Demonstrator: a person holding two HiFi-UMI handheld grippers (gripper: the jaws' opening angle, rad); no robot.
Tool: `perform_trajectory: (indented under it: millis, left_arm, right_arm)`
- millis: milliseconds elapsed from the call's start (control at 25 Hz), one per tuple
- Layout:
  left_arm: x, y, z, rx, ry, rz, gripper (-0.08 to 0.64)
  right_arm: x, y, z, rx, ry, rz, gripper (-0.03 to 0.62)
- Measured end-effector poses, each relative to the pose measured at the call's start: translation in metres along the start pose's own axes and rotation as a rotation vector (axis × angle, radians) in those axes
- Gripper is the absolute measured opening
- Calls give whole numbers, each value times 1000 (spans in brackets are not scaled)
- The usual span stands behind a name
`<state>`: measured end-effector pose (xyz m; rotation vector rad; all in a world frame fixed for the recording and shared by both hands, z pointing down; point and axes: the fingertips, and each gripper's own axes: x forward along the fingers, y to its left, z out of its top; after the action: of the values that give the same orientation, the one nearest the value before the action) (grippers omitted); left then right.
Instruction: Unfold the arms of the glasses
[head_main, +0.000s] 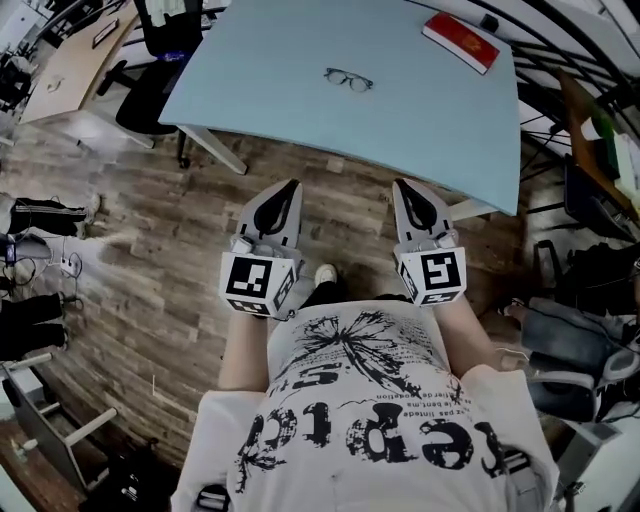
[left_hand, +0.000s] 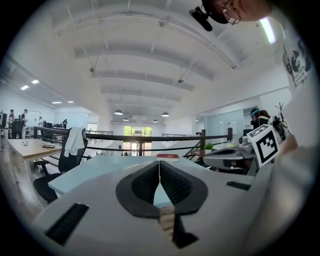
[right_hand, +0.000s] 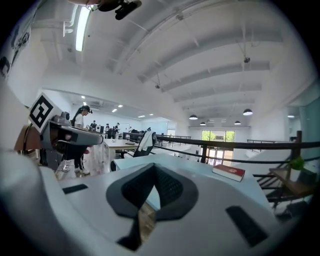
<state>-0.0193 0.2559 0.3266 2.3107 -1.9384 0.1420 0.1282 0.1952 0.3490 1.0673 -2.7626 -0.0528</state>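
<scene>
Nearest, the person's white printed shirt (head_main: 370, 400) fills the bottom of the head view. Just beyond it, both grippers are held side by side over the wooden floor (head_main: 170, 290), short of the table. The left gripper (head_main: 291, 187) has its jaws clenched, the dark pads meeting at the tips with nothing between them, as its own view also shows. The right gripper (head_main: 401, 187) is likewise clenched and empty, pads together at the tips. Both point forward toward the pale blue table (head_main: 260, 110), well apart from everything on it. The glasses (head_main: 349, 80) lie alone toward the middle of the tabletop, touched by neither gripper. Their arms seem folded behind the lenses, though they are too small here to be sure. Farther off, a red book (head_main: 460, 42) rests near the table's far right corner. A black office chair (head_main: 150, 90) stands beside the table's left edge.
</scene>
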Motion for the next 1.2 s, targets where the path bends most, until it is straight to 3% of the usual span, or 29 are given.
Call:
perform_trajectory:
  millis: [160, 360, 640, 960, 1200]
  left_arm:
    - [26, 40, 8, 50, 9, -41, 20]
    - [62, 70, 4, 50, 9, -80, 20]
    - [139, 120, -1, 52, 53, -66, 18]
    - [252, 146, 37, 60, 36, -133, 20]
    - [338, 158, 19, 58, 76, -171, 19]
  right_arm:
    - [46, 5, 10, 29, 11, -19, 11]
    - [92, -7, 6, 19, 35, -16, 11]
    - [167, -53, -11, 48, 65, -38, 11]
    - [254, -132, -8, 65, 114, -43, 11]
    - [308, -183, -45, 65, 214, -29, 11]
